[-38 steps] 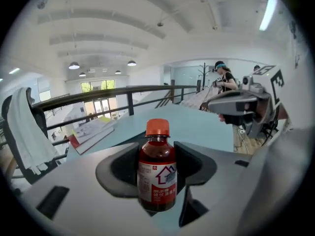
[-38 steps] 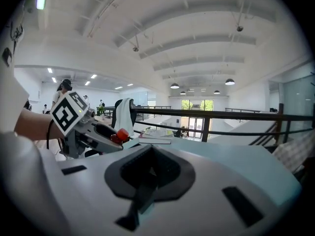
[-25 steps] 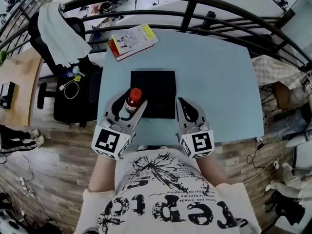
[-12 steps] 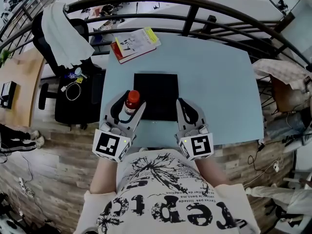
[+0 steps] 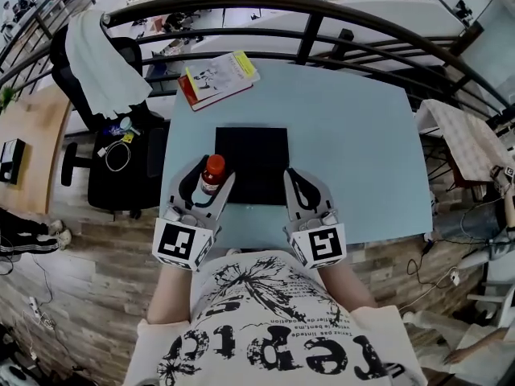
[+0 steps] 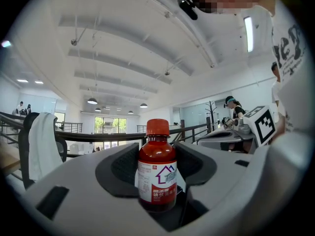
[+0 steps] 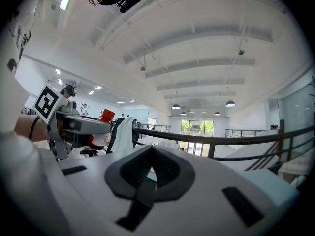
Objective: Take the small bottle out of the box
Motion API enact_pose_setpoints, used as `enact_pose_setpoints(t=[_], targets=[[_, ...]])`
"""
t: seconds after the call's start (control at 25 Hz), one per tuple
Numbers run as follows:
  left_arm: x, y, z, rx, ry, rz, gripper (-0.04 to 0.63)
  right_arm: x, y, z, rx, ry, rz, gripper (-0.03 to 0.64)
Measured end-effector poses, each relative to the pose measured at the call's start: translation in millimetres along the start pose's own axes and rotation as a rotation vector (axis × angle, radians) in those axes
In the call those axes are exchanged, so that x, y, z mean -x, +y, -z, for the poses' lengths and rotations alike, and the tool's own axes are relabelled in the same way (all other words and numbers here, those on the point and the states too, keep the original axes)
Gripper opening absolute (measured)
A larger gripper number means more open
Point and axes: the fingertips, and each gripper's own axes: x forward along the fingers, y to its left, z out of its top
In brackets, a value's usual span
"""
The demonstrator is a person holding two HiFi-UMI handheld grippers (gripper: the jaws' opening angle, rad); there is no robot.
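Head view: left gripper [image 5: 207, 190] pinches the small bottle [image 5: 212, 170], which stands upright between its jaws. Black box [image 5: 251, 163] lies just right of it on the blue table [image 5: 354, 135], and the right gripper [image 5: 293, 185] is at the box's other side.
Left gripper view: jaws clamp the bottle's body, red cap above them.
Right gripper view: jaws pressed together, nothing between.

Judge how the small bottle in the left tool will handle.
Probably rigid: the small bottle looks undeformed in the left tool. Its smooth round body could roll if laid down. Tall and narrow, it may tip.
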Motion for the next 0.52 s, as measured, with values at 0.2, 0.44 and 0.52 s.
enact_pose_setpoints(t=[0.2, 0.44, 0.52], targets=[[-6.8, -2.4, 2.1, 0.003, 0.008, -0.003, 0.232, 1.2, -8.5, -0.3, -0.002, -0.002, 0.005, 0.008], [-9.1, -5.4, 4.3, 0.015, 0.015, -0.004, 0.232, 3.3, -10.3, 0.9, 0.0, 0.011, 0.005, 0.008], [-9.9, -7.1, 4.8, 0.01, 0.016, -0.005, 0.232, 3.9, -10.7, 1.2, 0.004, 0.015, 0.004, 0.008]])
